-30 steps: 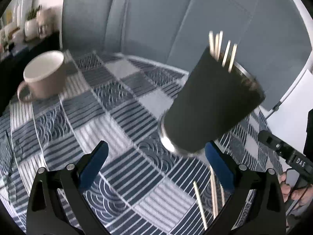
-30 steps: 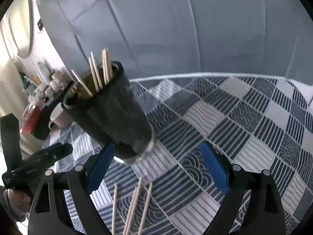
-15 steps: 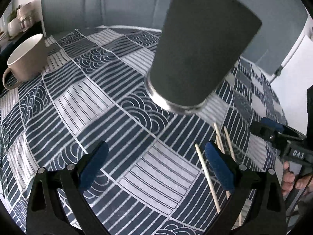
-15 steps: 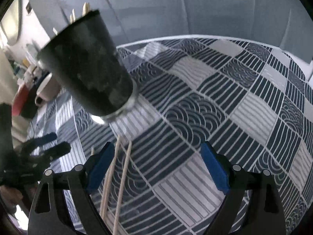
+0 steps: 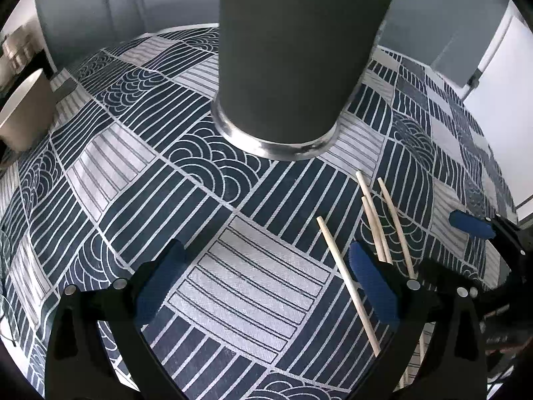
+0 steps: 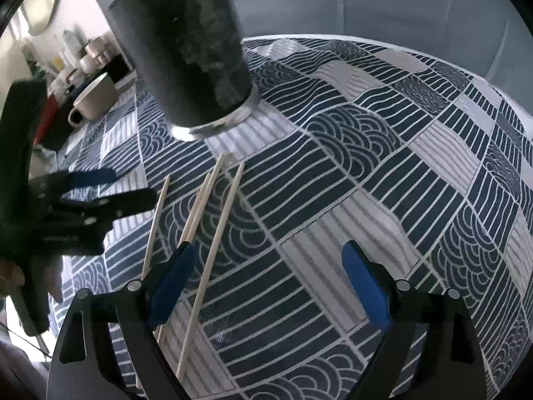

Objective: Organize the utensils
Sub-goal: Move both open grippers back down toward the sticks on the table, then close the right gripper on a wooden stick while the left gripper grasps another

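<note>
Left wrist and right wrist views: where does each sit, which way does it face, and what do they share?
Left wrist view: sits on the left tool, looking forward and down at the black cup and patterned tablecloth; its own blue-padded fingers show, open, with the right tool at the right edge.
Right wrist view: sits on the right tool, facing the cup from the other side; own open fingers show, left tool at left.
Shared: cup, loose chopsticks, beige mug, tablecloth.

the tall black metal cup [image 5: 293, 53] stands right ahead of the left gripper [image 5: 266, 283], blocking the way. thin wooden sticks [image 6: 213, 233] lie under the right gripper [image 6: 266, 283].
</note>
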Motion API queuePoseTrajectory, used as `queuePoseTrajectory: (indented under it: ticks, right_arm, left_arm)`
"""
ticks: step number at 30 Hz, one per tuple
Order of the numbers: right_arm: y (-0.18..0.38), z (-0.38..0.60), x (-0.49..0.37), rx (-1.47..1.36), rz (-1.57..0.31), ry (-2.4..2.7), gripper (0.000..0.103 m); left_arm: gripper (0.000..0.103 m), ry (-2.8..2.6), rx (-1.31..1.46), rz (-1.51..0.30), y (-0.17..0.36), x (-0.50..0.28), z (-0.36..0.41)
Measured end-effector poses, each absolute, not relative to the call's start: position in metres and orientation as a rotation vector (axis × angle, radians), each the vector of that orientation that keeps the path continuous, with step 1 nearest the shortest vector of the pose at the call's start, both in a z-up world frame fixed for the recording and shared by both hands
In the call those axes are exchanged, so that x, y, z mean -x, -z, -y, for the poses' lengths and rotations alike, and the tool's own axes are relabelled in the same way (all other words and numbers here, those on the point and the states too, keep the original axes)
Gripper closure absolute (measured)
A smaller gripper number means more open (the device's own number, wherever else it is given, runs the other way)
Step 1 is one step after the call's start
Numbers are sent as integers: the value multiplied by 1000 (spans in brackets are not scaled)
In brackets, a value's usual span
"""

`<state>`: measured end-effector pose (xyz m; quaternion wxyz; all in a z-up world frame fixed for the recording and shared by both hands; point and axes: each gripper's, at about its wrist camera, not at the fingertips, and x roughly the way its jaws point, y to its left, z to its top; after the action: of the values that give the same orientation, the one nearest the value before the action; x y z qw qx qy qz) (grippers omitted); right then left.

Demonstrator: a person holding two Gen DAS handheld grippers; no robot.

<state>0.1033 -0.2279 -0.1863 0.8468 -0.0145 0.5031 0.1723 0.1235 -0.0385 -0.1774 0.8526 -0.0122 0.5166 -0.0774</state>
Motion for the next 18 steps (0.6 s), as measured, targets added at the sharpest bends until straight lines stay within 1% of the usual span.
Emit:
queuePoseTrajectory:
  ticks: [9, 14, 17, 18]
  right_arm:
    - [191, 213, -94, 147, -1045, -325, 17]
    - [191, 210, -94, 188, -1052, -323, 19]
    - [189, 212, -93, 201, -1057, -342, 31]
    - [187, 214, -93, 201, -1055, -344, 40]
  left_arm:
    - [6, 111, -66, -1107, 181, -129, 51]
    - [5, 92, -87, -1106, 182, -129, 54]
    - [5, 107, -105, -1119, 182, -130, 54]
    - [5, 114, -110, -1124, 181, -130, 54]
